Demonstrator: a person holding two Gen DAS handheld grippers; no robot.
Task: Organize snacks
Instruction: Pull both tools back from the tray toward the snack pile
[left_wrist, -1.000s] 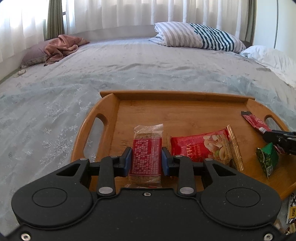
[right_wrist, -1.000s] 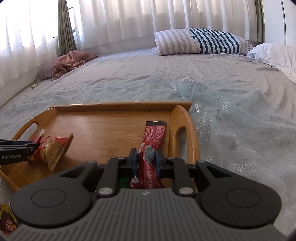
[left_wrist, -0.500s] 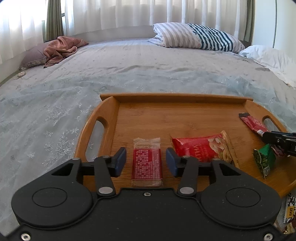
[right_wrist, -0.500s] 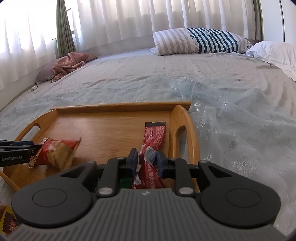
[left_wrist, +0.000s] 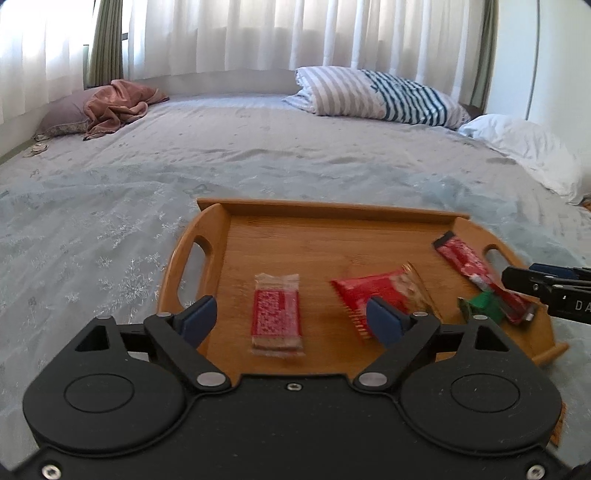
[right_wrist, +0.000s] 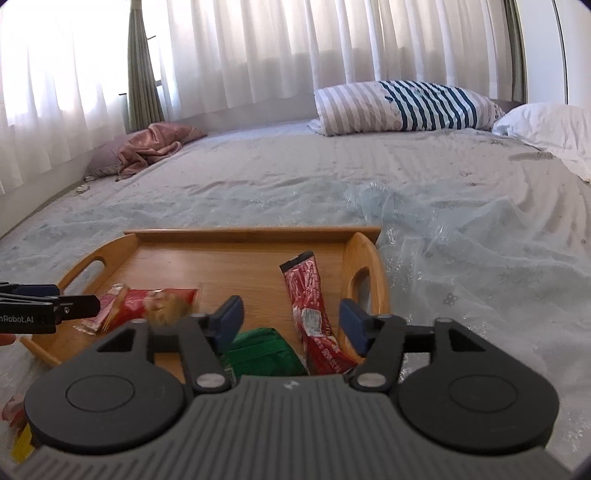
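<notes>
A wooden tray (left_wrist: 325, 236) with handles lies on the bed. On it lie a red cracker bar (left_wrist: 275, 314), a red peanut bag (left_wrist: 380, 291), a green packet (left_wrist: 484, 306) and a long red stick pack (left_wrist: 469, 266). My left gripper (left_wrist: 291, 319) is open and empty just behind the cracker bar. My right gripper (right_wrist: 290, 319) is open and empty over the tray's right end (right_wrist: 365, 254), with the stick pack (right_wrist: 310, 299) and green packet (right_wrist: 262, 350) lying between its fingers. The peanut bag (right_wrist: 155, 301) is at its left.
The tray sits on a pale blue bedspread (left_wrist: 147, 173). A striped pillow (left_wrist: 373, 94), a white pillow (left_wrist: 524, 147) and a pink cloth (left_wrist: 118, 103) lie at the far side. More snack packets (right_wrist: 14, 424) lie off the tray near my right gripper's lower left.
My left gripper let go of the cracker bar, opened wide and drew back. My right gripper opened and released the red stick pack, which now lies on the tray.
</notes>
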